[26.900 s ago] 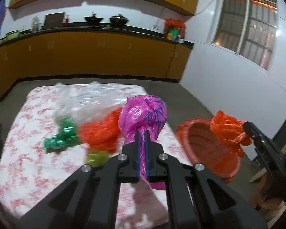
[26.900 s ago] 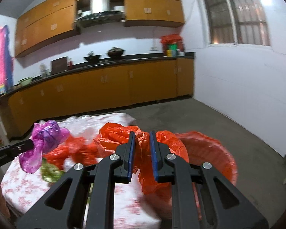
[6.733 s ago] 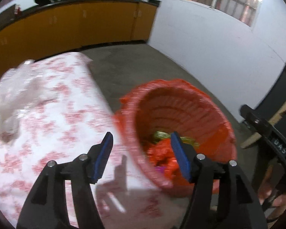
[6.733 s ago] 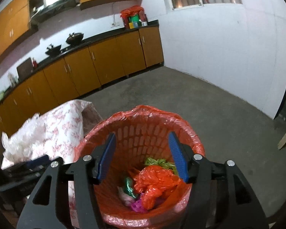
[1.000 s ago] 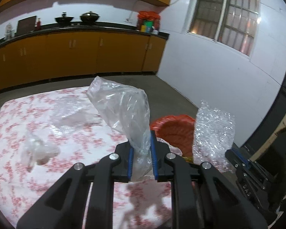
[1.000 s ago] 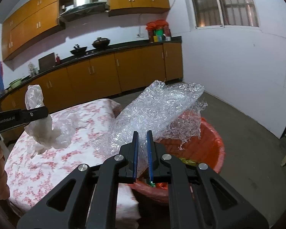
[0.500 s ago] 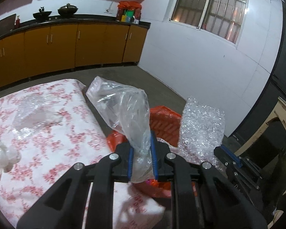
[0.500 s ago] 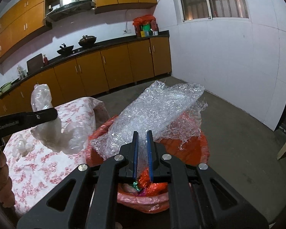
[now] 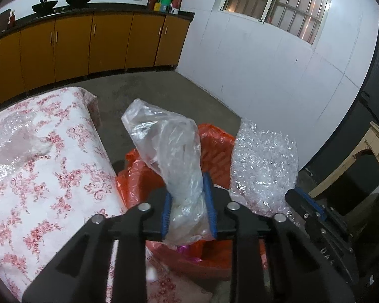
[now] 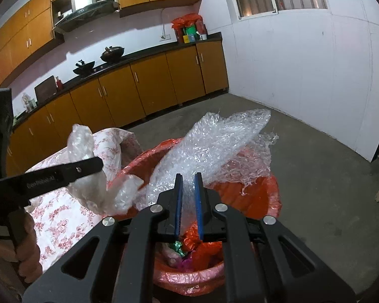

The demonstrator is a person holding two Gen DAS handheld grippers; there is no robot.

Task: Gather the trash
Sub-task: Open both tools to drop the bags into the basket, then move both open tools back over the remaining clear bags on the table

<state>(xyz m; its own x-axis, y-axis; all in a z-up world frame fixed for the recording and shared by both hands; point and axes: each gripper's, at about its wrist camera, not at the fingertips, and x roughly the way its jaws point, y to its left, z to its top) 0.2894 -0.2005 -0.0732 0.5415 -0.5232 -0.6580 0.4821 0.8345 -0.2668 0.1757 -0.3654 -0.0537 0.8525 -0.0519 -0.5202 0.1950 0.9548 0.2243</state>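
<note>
My left gripper [image 9: 188,202] has a crumpled clear plastic bag [image 9: 169,146] upright between its blue pads, which still touch it as the jaws are opening. The bag hangs over the near rim of the red basket [image 9: 214,146], which is lined with an orange bag. My right gripper [image 10: 188,202] is shut on a sheet of bubble wrap [image 10: 209,146] above the basket [image 10: 265,197], and its jaws are just starting to open. Coloured bags [image 10: 194,250] lie in the basket's bottom. The right wrist view shows the left gripper's finger [image 10: 63,174] and the clear bag [image 10: 80,144] at left.
A table with a floral cloth [image 9: 50,164] stands left of the basket, with more clear plastic [image 9: 20,136] lying on it. Orange cabinets [image 10: 151,88] line the far wall. Bare concrete floor [image 10: 315,164] lies right of the basket, and a pale wooden frame [image 9: 366,151] stands at far right.
Both grippers have moved from over the table to over the basket and dipped lower. The left pads stand visibly wider around the clear bag; the right pads have parted slightly.
</note>
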